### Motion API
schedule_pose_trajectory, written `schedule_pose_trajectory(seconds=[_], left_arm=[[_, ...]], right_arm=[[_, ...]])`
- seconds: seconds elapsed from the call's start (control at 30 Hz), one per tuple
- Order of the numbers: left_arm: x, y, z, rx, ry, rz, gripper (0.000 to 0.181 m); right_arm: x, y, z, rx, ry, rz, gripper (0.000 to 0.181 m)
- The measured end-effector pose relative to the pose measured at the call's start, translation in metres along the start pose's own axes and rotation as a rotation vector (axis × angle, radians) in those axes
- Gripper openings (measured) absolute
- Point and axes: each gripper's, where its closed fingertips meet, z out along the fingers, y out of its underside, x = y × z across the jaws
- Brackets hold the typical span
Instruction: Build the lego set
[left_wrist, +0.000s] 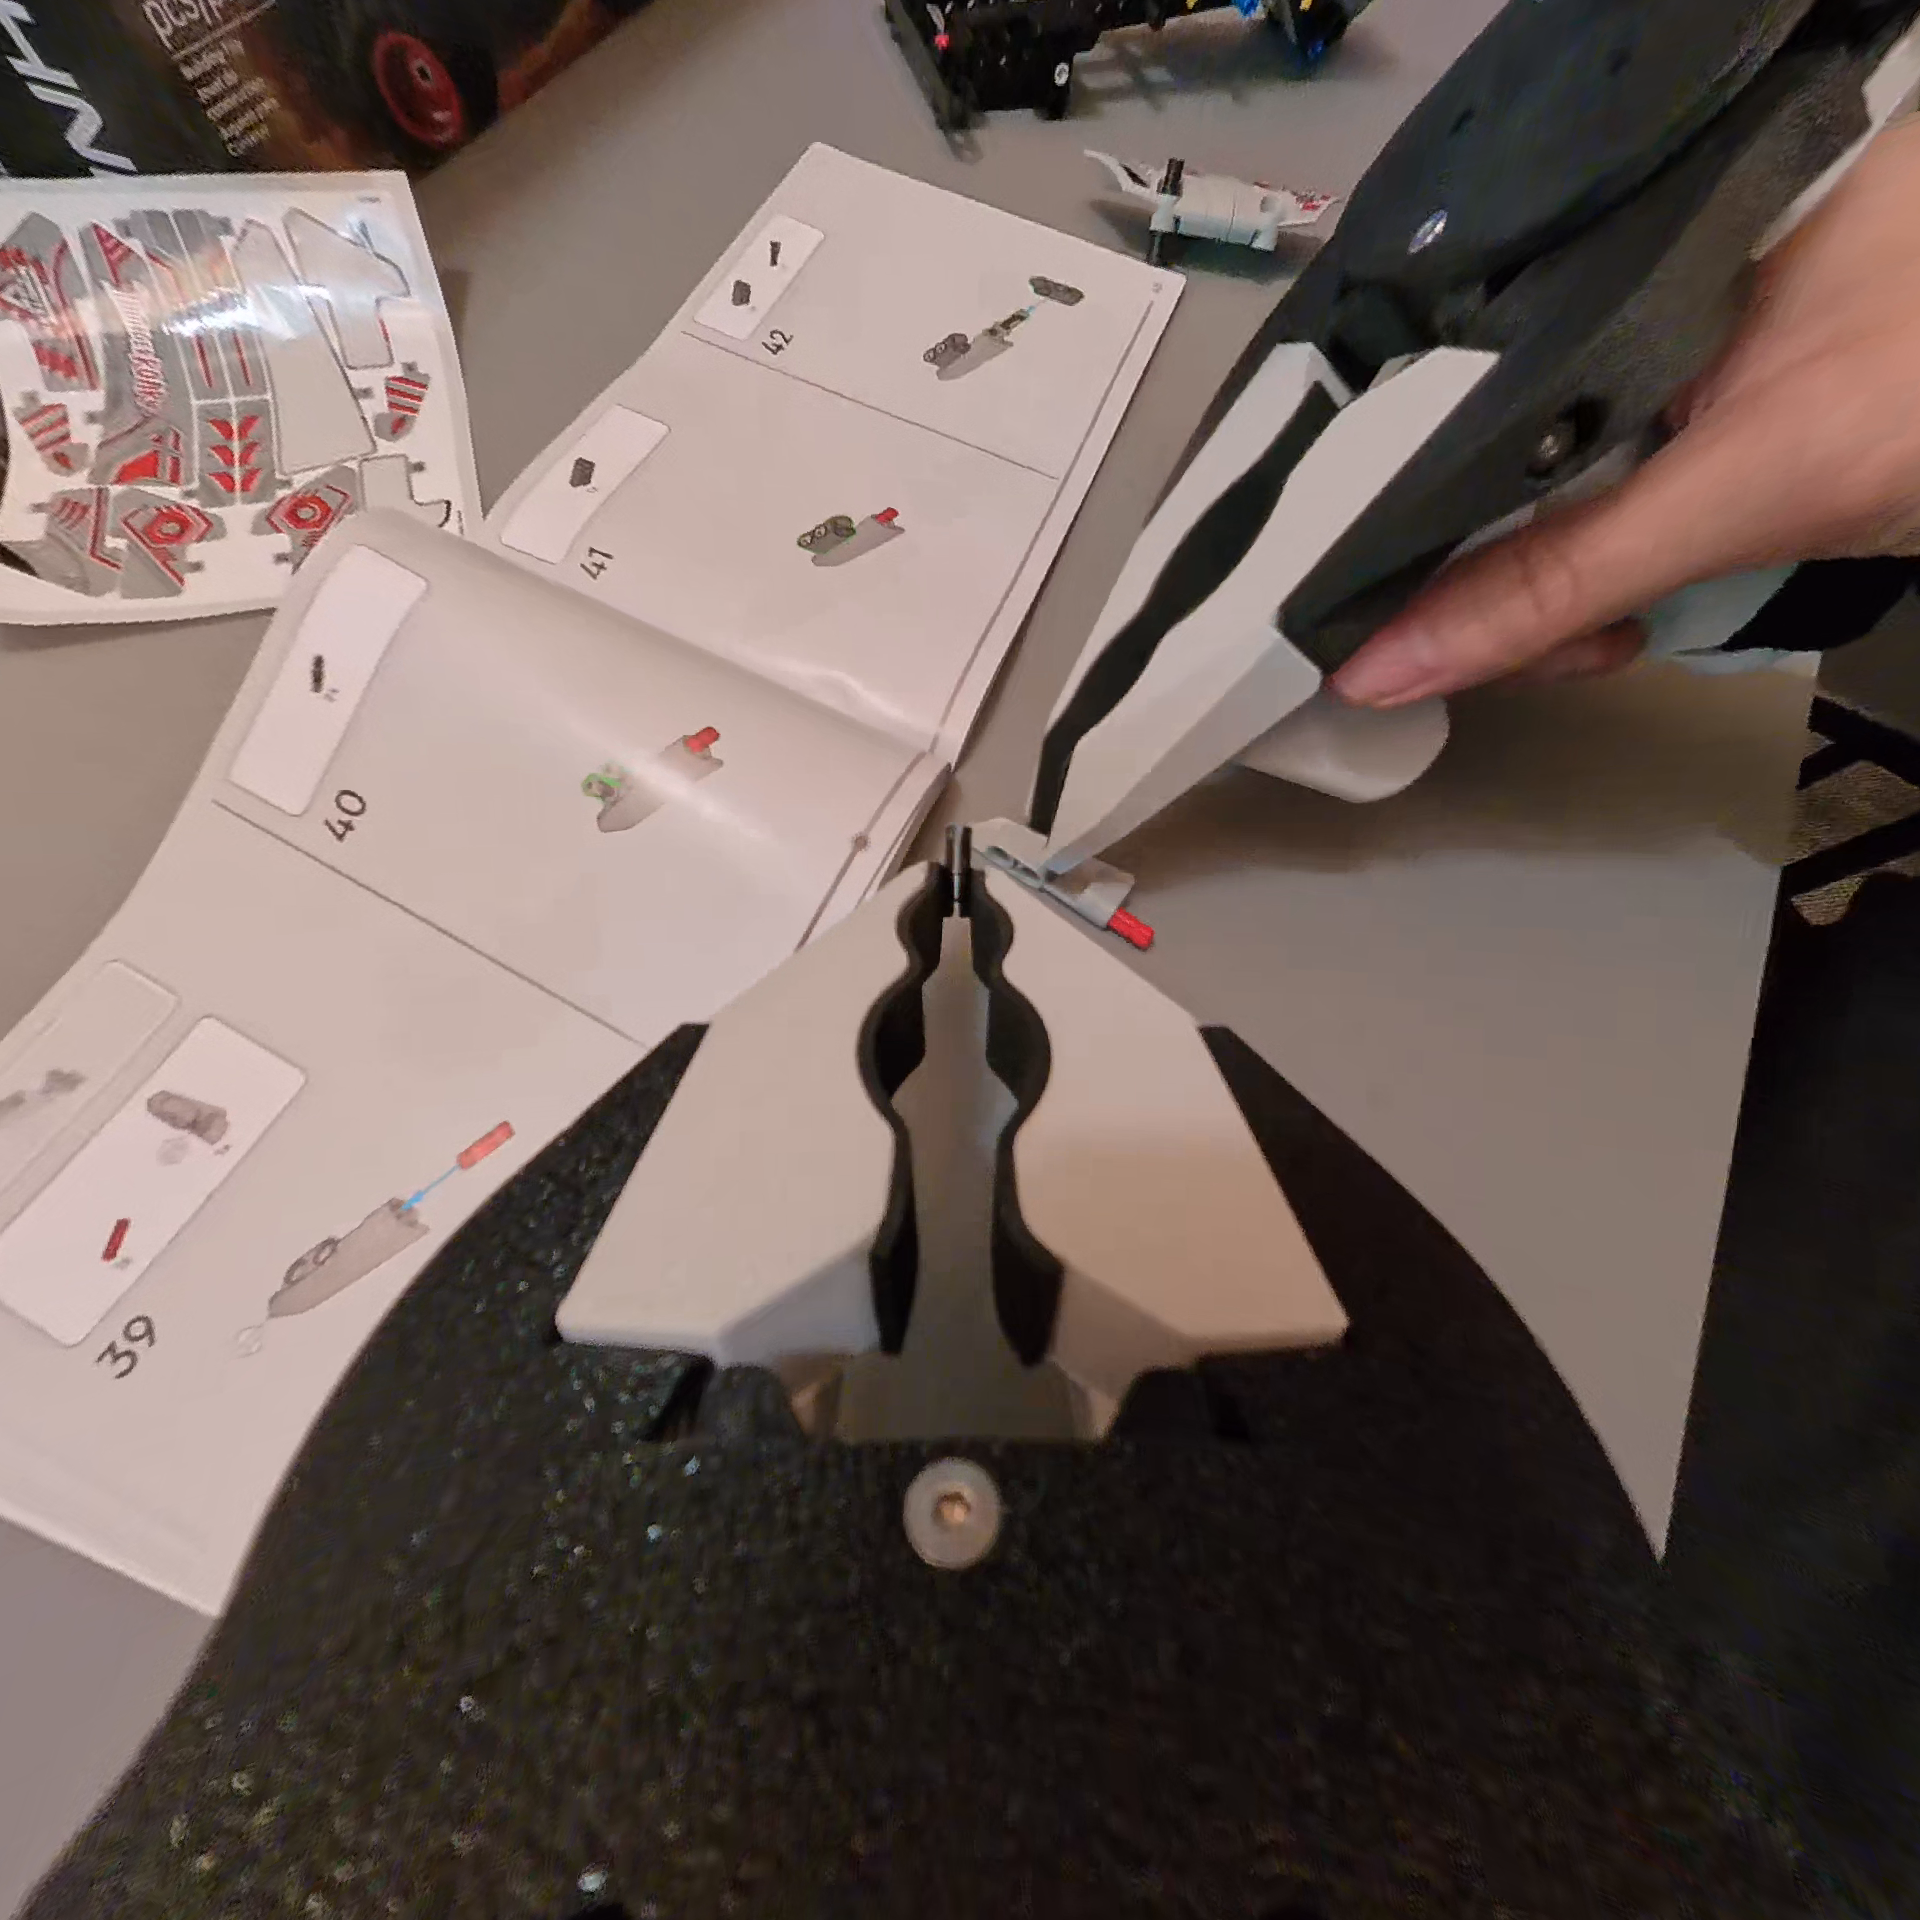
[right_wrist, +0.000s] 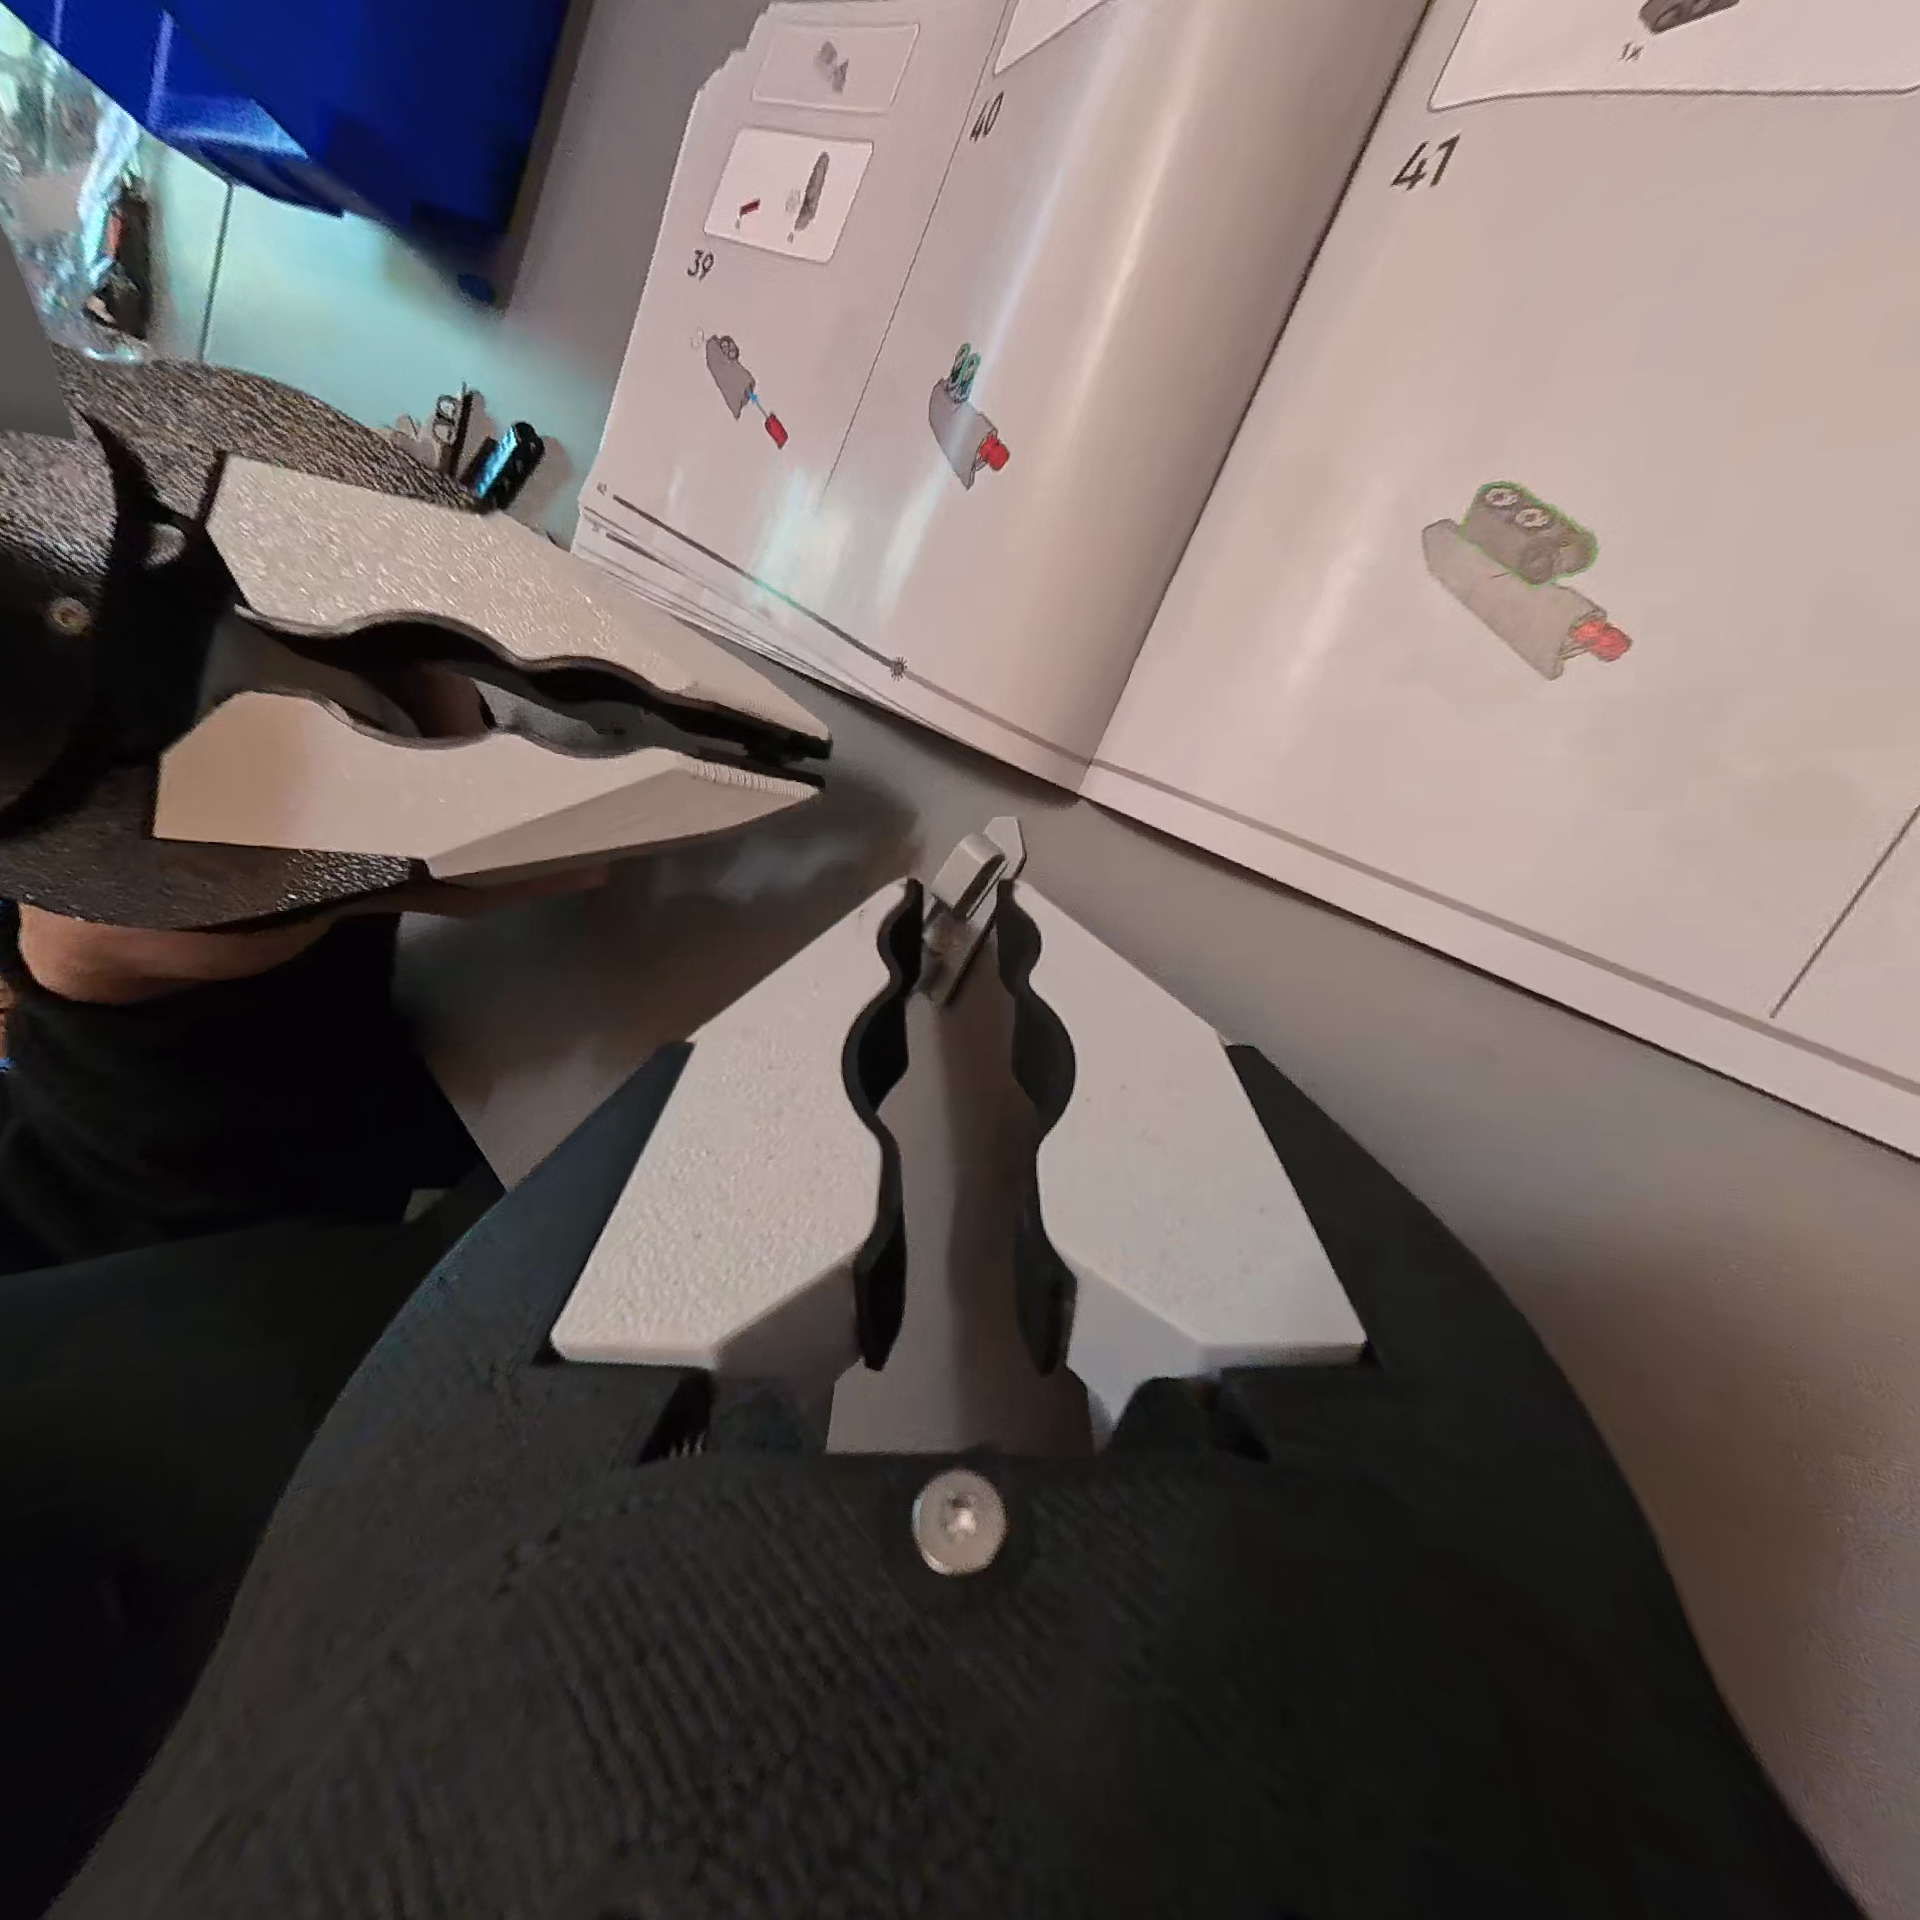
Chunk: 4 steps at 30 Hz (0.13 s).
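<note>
My left gripper (left_wrist: 958, 871) is shut on a small black pin (left_wrist: 957, 854) that stands up between its tips. It also shows in the right wrist view (right_wrist: 816, 758), coming in from the left. My right gripper (right_wrist: 961, 906) is shut on a small grey lego piece (right_wrist: 977, 868). In the left wrist view the right gripper (left_wrist: 1060, 857) comes in from the upper right and holds the grey piece (left_wrist: 1091, 883) down on the table, with a red pin (left_wrist: 1135, 927) sticking out of its end. The black pin is just left of the grey piece, a small gap apart.
An open instruction booklet (left_wrist: 623, 727) (right_wrist: 1455, 416) lies just behind the grippers. A sticker sheet (left_wrist: 208, 395) and the set box (left_wrist: 260, 83) are at far left. A black built model (left_wrist: 1039, 52) and a white sub-assembly (left_wrist: 1216, 203) stand at the back. The table edge (left_wrist: 1714, 1143) runs on the right. My left and right fingertips are right by each other. The white sub-assembly (left_wrist: 1216, 203) is about 20 centimeters from my right fingertips.
</note>
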Motion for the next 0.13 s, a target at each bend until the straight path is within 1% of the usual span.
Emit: schedule_pose_trajectory(seconds=[0.03, 0.13], left_arm=[[-0.0007, -0.0002, -0.0008, 0.001, -0.002, 0.002, 0.002], [-0.0022, -0.001, -0.0026, 0.007, 0.0, 0.001, 0.002]], right_arm=[[-0.0002, 0.0007, 0.0002, -0.005, 0.004, -0.007, 0.011], [-0.0005, 0.0011, 0.0009, -0.008, 0.015, -0.024, 0.01]])
